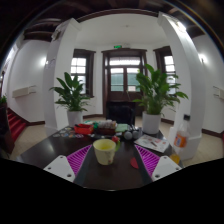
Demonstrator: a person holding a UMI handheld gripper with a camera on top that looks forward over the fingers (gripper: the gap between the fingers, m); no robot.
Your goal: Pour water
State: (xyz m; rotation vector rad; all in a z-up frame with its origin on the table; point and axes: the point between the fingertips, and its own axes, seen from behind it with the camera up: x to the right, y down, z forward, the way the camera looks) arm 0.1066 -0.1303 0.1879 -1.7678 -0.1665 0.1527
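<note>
1. In the gripper view, the claw (pixel 105 163) points across a dark round tabletop (pixel 40 150), its two fingers spread apart with the purple pads (pixel 78 159) facing inward
2. A yellow-green cup (pixel 105 151) stands on the tabletop between the fingers, with a gap at either side, so neither pad presses on it
3. Just beyond the cup lies a cluster of small things, among them a red item (pixel 83 128) and a dark one (pixel 127 132); what they are is too small to tell
4. An orange bottle (pixel 182 138) stands to the right of the right finger, near the tabletop's edge
5. Two leafy potted plants rise at the far side, one on the left (pixel 72 96) and one on the right (pixel 153 92)
6. Behind them are white walls, columns and a dark-framed door with windows (pixel 125 72)
</note>
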